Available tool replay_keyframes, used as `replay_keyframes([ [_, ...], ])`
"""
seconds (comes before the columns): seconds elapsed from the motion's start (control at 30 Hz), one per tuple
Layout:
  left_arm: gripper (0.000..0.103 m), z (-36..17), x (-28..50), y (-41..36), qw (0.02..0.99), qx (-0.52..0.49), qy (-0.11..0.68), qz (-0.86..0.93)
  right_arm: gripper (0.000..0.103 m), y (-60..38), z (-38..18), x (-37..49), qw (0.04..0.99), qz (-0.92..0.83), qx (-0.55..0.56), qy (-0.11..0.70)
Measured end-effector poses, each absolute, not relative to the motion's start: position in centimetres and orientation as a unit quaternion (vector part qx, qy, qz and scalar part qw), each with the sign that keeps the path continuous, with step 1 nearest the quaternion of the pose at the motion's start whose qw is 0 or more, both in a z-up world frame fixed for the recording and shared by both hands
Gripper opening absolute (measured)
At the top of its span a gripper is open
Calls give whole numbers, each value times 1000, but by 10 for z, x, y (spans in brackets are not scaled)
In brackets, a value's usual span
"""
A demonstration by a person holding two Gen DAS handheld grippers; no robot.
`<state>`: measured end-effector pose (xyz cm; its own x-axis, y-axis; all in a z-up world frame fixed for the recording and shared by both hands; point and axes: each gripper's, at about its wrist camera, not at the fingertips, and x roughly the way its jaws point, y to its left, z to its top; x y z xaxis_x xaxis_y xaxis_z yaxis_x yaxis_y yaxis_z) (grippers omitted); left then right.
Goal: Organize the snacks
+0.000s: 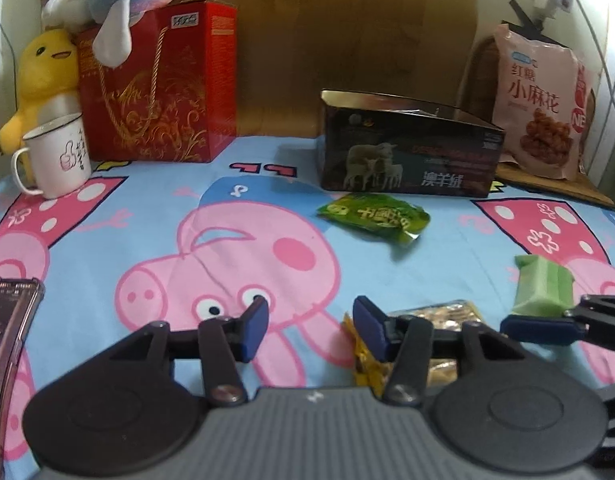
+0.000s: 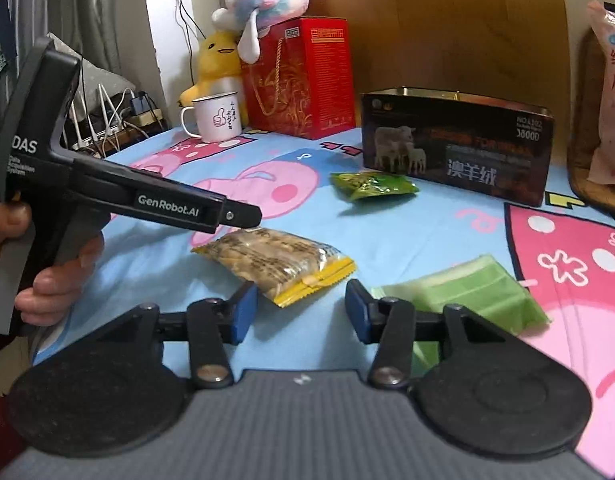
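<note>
The snacks were found scattered on a cartoon-pig bedsheet (image 1: pixel 107 240), in front of an open dark box (image 1: pixel 411 148) printed with sheep, which was judged the likely container. A green foil packet (image 1: pixel 371 216) lay just in front of the dark box. A yellow-edged nut packet (image 2: pixel 279 260) lay nearer, in front of the dark box and well apart from it, and a pale green wrapped snack (image 2: pixel 471 296) lay to the right of that packet.

The left gripper (image 1: pixel 311 328) was held low with its fingers (image 1: pixel 255 328) apart and nothing between them; the nut packet was seen just beside and partly beneath its right finger, so the packet lay slightly right of the gap. The right gripper (image 2: pixel 295 312) was likewise seen with fingers apart and empty, and the nut packet's crimped end lay just ahead of its gap, a little to the left. The packet's long axis ran diagonally, from far-left to near-right in the right wrist view.

The left gripper was judged the nearer, since it hovered just above the packet. A small shift rightward was judged necessary to centre the packet between its fingers, closing across the short width.
</note>
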<state>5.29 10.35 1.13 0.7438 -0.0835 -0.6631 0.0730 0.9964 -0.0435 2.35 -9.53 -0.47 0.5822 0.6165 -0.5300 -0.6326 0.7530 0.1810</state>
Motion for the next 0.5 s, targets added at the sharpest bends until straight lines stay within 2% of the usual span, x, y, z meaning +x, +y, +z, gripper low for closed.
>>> replay_keyframes([
  [0.5, 54, 6, 53, 106, 933, -7, 359, -27, 60, -88, -5, 20, 892, 348, -43, 287],
])
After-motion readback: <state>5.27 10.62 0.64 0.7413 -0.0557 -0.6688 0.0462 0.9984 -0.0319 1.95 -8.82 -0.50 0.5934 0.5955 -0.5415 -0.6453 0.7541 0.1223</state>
